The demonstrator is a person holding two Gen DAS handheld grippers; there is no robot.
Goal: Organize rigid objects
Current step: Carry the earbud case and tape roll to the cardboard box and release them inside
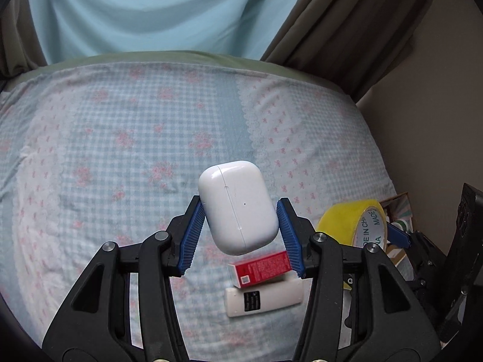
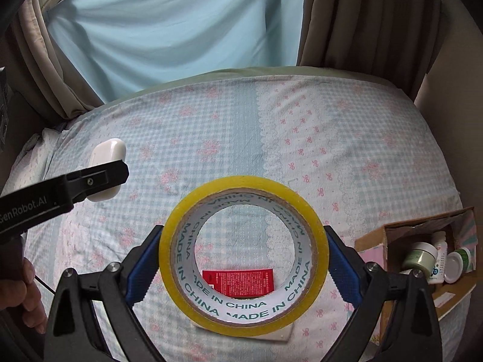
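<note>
My left gripper is shut on a white earbud case and holds it above the bed. The case also shows in the right wrist view, behind the left gripper's black finger. My right gripper is shut on a yellow tape roll held upright, also seen in the left wrist view. Below on the sheet lie a red box, seen through the roll's hole in the right wrist view, and a white tube.
A cardboard box with several small jars and bottles stands at the bed's right edge. The checked bedsheet stretches ahead to curtains at the far side. A wall is on the right.
</note>
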